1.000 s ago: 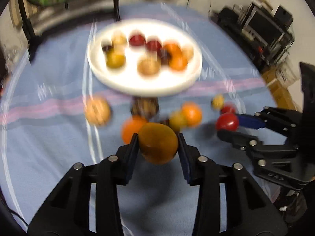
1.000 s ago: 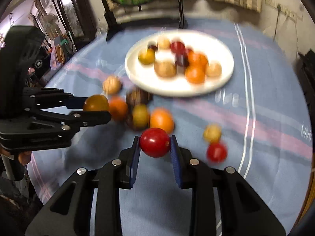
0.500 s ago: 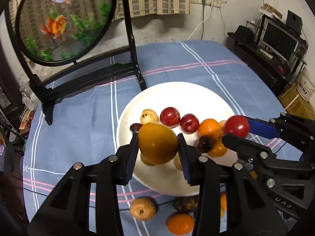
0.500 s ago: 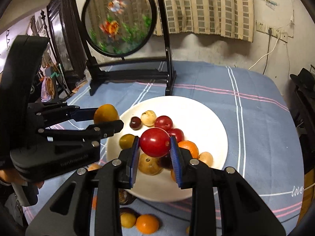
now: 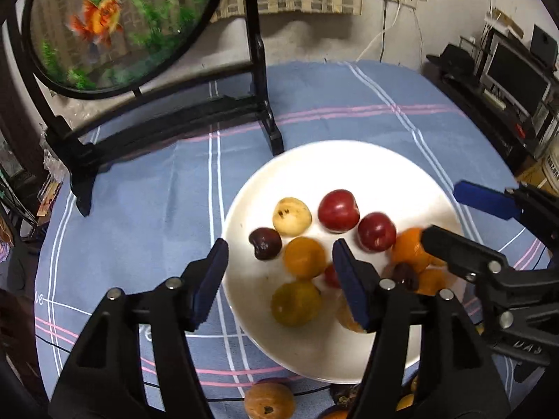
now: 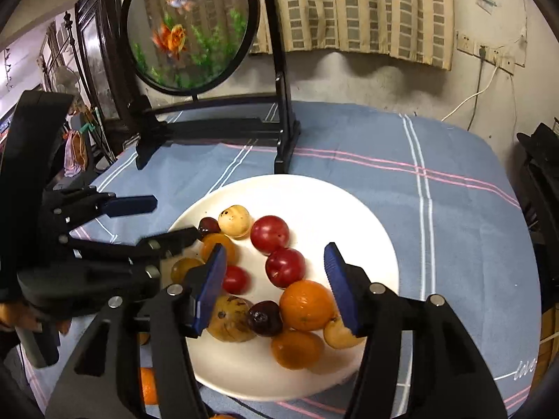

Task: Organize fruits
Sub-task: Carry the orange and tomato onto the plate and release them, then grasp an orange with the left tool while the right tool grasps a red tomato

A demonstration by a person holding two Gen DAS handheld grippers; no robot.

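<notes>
Both fruits now dropped onto plate (image 5: 314,160); left tongs (image 5: 279,279), right tongs (image 6: 272,279) wide apart, empty.

dim indoor light | glare on plate (image 5: 314,174) | fisheye edges | slight blur

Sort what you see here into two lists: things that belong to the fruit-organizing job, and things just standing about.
Part of the job:
white plate
fruits on it, such as the orange
loose fruit on the cloth
left gripper, open
right gripper, open

Standing about:
round fish tank
monitor
wall socket
</notes>
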